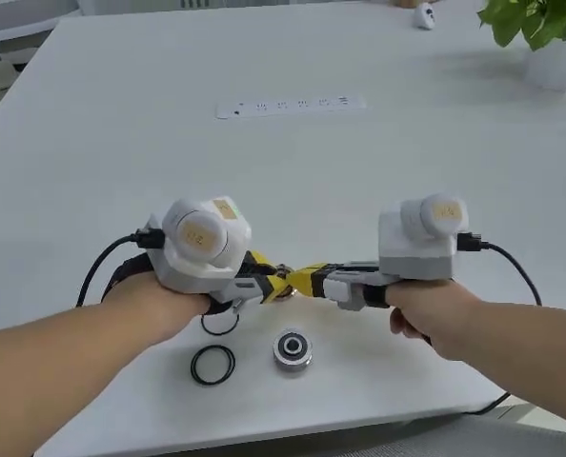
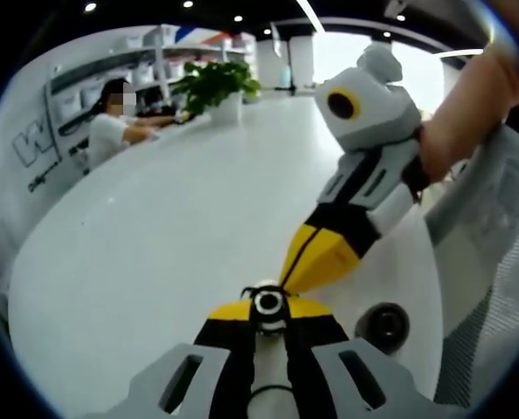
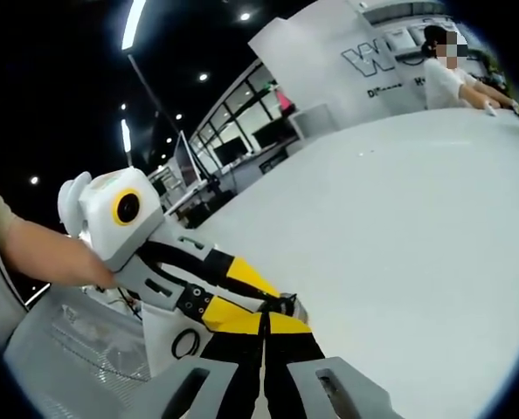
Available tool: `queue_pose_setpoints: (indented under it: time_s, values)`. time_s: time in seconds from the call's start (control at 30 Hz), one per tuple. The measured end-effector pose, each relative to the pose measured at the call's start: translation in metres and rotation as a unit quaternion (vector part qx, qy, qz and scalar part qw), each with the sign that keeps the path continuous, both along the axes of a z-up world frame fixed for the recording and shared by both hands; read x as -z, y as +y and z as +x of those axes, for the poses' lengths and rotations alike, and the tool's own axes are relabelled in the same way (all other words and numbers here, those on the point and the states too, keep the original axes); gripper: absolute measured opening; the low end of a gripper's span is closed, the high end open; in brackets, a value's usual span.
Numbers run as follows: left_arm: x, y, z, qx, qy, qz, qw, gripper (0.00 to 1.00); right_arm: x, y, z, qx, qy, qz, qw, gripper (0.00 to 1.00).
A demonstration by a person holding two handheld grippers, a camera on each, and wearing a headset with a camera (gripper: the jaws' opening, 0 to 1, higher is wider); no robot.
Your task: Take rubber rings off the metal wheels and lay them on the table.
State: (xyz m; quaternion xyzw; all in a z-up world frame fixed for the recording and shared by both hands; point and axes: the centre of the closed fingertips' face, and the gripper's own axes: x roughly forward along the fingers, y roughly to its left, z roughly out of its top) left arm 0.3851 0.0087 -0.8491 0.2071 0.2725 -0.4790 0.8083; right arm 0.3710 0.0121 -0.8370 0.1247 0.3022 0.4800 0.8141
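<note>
Grippers meet tip to tip just above the tabletop [image 1: 378, 143], near its front edge, and we work in the small space between them. Our left gripper [image 1: 272, 282] is clamped on a small wheel [image 2: 268, 303], gripping its two flat faces so that the rim is turned toward the other tool. Our right gripper [image 3: 264, 325] has its jaws pressed together with the tips right at that rim; we cannot tell whether any rubber is caught between them. Below the grippers, close to the front edge, lie a loose ring [image 1: 212, 365], another ring [image 1: 221, 326] half hidden under our left hand, and a second wheel [image 1: 293, 348] lying flat just beside the loose ring. Its outer band looks dark, so we judge its rubber is still on. We expect the rubber to be thin, soft and stretchy, seated snugly around hard, smooth metal, and very light once free. The wheel may twist or slip if we squeeze it off centre, so we hold it across the faces. We take the rubber at an exposed part of the rim, away from the left jaws, and roll it sideways over the edge. It could spring off when it lets go.
</note>
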Motion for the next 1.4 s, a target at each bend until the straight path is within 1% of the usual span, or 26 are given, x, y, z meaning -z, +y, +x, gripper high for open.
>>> queue_pose_setpoints:
  time_s: [0.13, 0.33, 0.4, 0.57, 0.67, 0.7, 0.77, 0.8, 0.93, 1.03, 1.13, 1.17, 1.23, 1.33, 1.4]
  values:
    - [0.0, 0.0, 0.0, -0.002, 0.003, -0.003, 1.0, 0.12, -0.001, 0.0, -0.002, -0.003, 0.006, 0.008, 0.9999, 0.0]
    - [0.0, 0.0, 0.0, -0.001, 0.002, -0.003, 1.0, 0.12, -0.003, 0.0, -0.007, -0.014, 0.012, 0.016, 0.9997, 0.0]
    - [0.0, 0.0, 0.0, -0.004, 0.003, -0.006, 1.0, 0.12, -0.005, 0.0, -0.009, -0.019, 0.016, 0.023, 0.9994, 0.0]
    - [0.0, 0.0, 0.0, -0.007, 0.005, -0.007, 0.9999, 0.12, -0.003, -0.001, -0.008, -0.015, 0.014, 0.018, 0.9996, 0.0]
    - [-0.001, 0.0, 0.0, -0.01, 0.005, -0.006, 0.9999, 0.12, -0.001, -0.004, -0.003, 0.001, 0.012, 0.008, 0.9999, 0.0]
    - [-0.001, 0.0, 0.0, -0.01, 0.005, -0.007, 0.9999, 0.12, -0.001, -0.004, -0.001, 0.005, 0.013, 0.009, 0.9999, 0.0]
    - [-0.001, 0.0, 0.0, -0.006, 0.0, -0.005, 1.0, 0.13, 0.0, -0.007, 0.002, 0.016, 0.011, 0.003, 0.9998, 0.0]
    - [-0.001, 0.0, 0.0, -0.003, -0.003, -0.005, 1.0, 0.13, 0.001, -0.008, 0.002, 0.017, 0.011, 0.001, 0.9998, 0.0]
    - [-0.002, 0.0, 0.0, -0.004, 0.003, -0.008, 1.0, 0.14, 0.001, -0.009, 0.003, 0.019, 0.01, 0.0, 0.9998, 0.0]
    - [-0.003, 0.0, -0.001, 0.001, 0.0, -0.006, 1.0, 0.15, 0.001, -0.009, 0.003, 0.021, 0.009, 0.0, 0.9997, 0.0]
    - [-0.003, -0.003, -0.005, 0.011, 0.007, -0.011, 0.9998, 0.21, 0.0, -0.008, 0.001, 0.02, 0.008, -0.002, 0.9998, 0.0]
    - [-0.004, -0.003, -0.006, 0.014, 0.005, -0.01, 0.9998, 0.21, 0.001, -0.008, 0.001, 0.02, 0.007, -0.003, 0.9998, 0.0]
    - [-0.007, -0.002, -0.007, 0.016, 0.0, -0.009, 0.9998, 0.21, 0.0, -0.008, 0.0, 0.02, 0.007, -0.002, 0.9998, 0.0]
    - [-0.013, -0.001, -0.01, 0.014, 0.0, -0.019, 0.9997, 0.22, 0.0, -0.008, 0.0, 0.02, 0.006, -0.002, 0.9998, 0.0]
    - [-0.017, -0.001, -0.01, 0.013, -0.001, -0.026, 0.9996, 0.24, -0.001, -0.008, -0.001, 0.021, 0.007, -0.001, 0.9998, 0.0]
